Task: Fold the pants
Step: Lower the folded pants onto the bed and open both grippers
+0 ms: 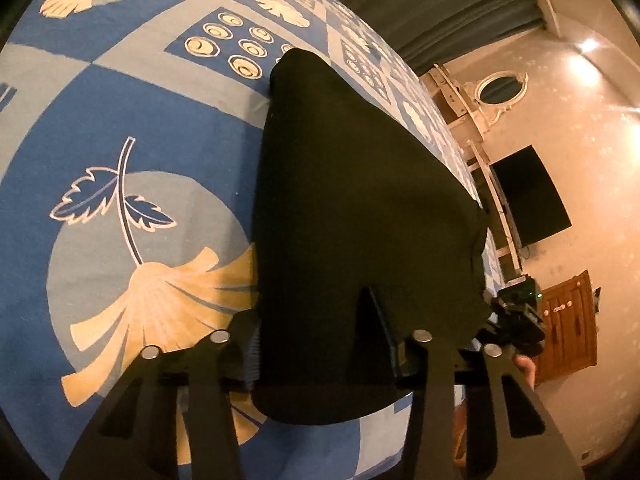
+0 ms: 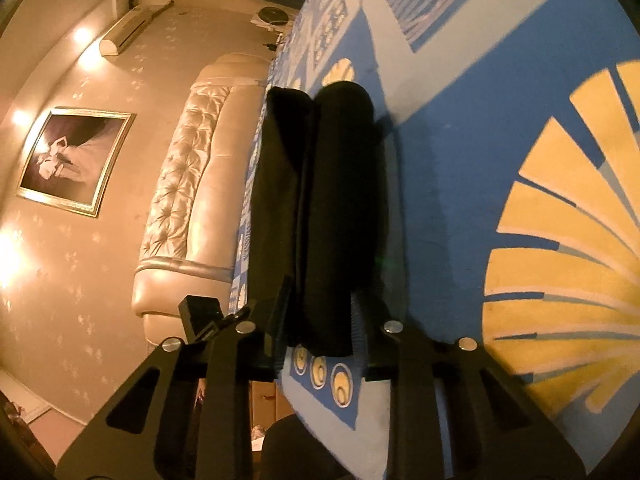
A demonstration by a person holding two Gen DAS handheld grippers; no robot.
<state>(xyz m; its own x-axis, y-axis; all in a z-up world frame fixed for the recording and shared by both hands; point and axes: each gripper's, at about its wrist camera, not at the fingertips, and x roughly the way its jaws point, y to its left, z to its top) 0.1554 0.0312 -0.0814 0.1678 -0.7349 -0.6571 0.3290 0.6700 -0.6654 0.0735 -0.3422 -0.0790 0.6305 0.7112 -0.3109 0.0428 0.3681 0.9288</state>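
The black pants (image 1: 352, 208) hang as a doubled panel, lifted over the blue patterned bedspread (image 1: 120, 128). My left gripper (image 1: 320, 344) is shut on the near edge of the pants; the cloth drapes over and hides its fingertips. In the right wrist view the pants (image 2: 320, 208) show as two folded layers running away from me. My right gripper (image 2: 320, 332) is shut on their near end, above the bedspread (image 2: 460, 200).
A cream tufted headboard (image 2: 192, 200), a framed picture (image 2: 72, 160) and an air conditioner (image 2: 128, 32) line the wall. A dark TV (image 1: 528, 196), an oval mirror (image 1: 500, 88) and a wooden cabinet (image 1: 568, 320) stand past the bed edge.
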